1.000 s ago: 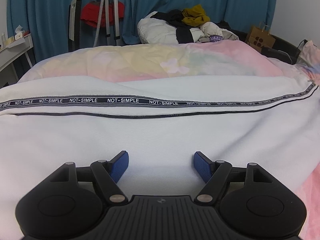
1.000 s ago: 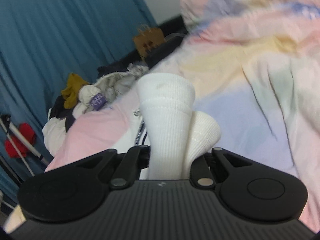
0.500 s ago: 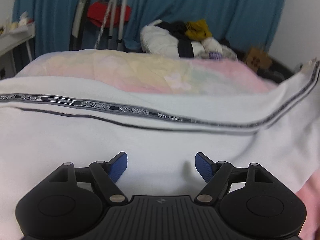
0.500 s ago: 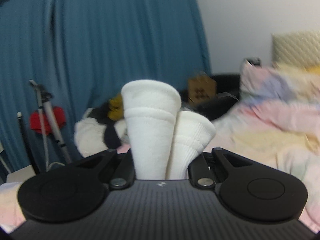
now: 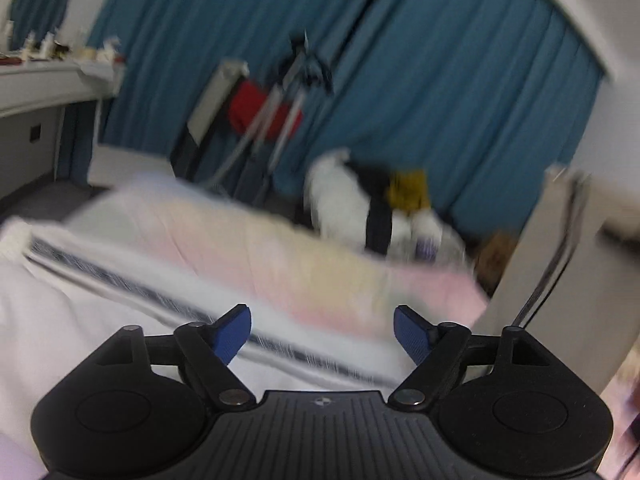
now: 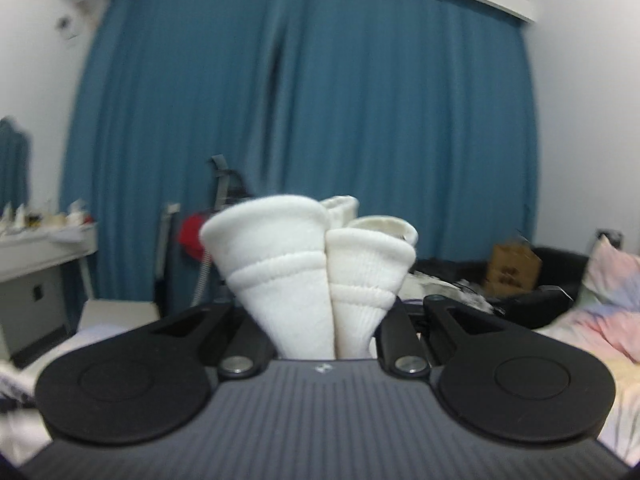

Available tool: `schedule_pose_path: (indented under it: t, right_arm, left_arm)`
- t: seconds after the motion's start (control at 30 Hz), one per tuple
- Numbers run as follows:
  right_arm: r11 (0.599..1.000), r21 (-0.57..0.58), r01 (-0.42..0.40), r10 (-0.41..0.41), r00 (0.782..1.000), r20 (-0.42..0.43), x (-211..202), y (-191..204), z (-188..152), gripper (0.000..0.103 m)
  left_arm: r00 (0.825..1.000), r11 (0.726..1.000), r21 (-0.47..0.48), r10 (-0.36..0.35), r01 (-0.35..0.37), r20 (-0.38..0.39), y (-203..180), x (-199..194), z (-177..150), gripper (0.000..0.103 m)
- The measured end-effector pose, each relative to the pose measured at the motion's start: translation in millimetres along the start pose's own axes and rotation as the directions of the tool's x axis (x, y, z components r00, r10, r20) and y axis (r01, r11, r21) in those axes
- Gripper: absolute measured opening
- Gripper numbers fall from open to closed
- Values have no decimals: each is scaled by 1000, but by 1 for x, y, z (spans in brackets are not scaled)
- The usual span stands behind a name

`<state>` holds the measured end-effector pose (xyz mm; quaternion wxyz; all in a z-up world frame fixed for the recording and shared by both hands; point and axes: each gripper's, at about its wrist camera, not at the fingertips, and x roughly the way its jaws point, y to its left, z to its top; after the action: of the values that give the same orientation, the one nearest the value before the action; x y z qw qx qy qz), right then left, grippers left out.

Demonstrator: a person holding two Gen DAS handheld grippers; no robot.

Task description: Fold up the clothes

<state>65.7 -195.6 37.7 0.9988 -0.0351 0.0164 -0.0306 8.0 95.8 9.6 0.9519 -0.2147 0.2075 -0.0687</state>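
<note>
R hand-held gripper (image 6: 328,320) pinches white garment (image 6: 316,276) cuffs, lifted; L hand-held gripper (image 5: 322,334) spread, garment's stripe running crosswise just ahead.

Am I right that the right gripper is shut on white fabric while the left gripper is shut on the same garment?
Not quite: the left gripper is open, its blue pads apart and holding nothing, as the left wrist view shows. The right gripper is indeed shut on white fabric.
</note>
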Motion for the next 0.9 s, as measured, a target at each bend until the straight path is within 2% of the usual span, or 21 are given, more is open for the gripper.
schedule_pose_path:
  t: [0.1, 0.17, 0.23, 0.3, 0.4, 0.5, 0.57, 0.7, 0.77, 0.8, 0.83, 0.9]
  right_arm:
    - [991, -112, -69, 66, 997, -30, -13, 60, -40, 13]
    - [969, -205, -138, 121, 988, -90, -20, 100, -75, 13]
    - [932, -287, -222, 172, 967, -190, -21, 137, -109, 13]
    - [894, -343, -290, 183, 933, -310, -18, 163, -144, 13]
    - [873, -363, -325, 190, 914, -360, -18, 172, -169, 13]
    - [843, -381, -380, 240, 899, -367, -22, 169, -169, 15]
    - [816, -388, -429, 280, 880, -384, -24, 167, -166, 17]
    - [795, -365, -485, 325, 848, -419, -27, 148, -161, 36]
    - [798, -304, -520, 363, 819, -445, -31, 136, -154, 40]
    - [799, -273, -536, 382, 803, -457, -34, 130, -150, 47]
    - [799, -240, -551, 402, 787, -469, -36, 124, -147, 64]
    - [803, -104, -586, 470, 731, -494, -39, 102, -140, 83]
  left_arm:
    - [999, 997, -71, -31, 32, 20, 27, -20, 7, 81]
    - [999, 993, -110, -28, 30, 20, 41, -27, 9, 81]
    - [999, 990, -139, -33, 32, -7, 51, -27, 9, 81]
    - [998, 988, -152, -42, 36, -36, 55, -24, 8, 81]
    - [996, 989, -145, -44, 32, -81, 57, -17, 3, 81]
    - [988, 993, -116, -39, 21, -149, 51, 0, -7, 81]
    - [977, 994, -107, -36, 13, -211, 47, 14, -16, 81]
    - [942, 993, -113, -21, -17, -334, 47, 44, -33, 81]
    - [930, 994, -107, -8, -33, -368, 48, 57, -40, 81]
    - [927, 994, -105, -8, -34, -376, 48, 62, -42, 81]
    - [923, 994, -102, -9, -33, -384, 48, 66, -44, 81]
    - [919, 995, -98, -13, -28, -395, 48, 75, -47, 81]
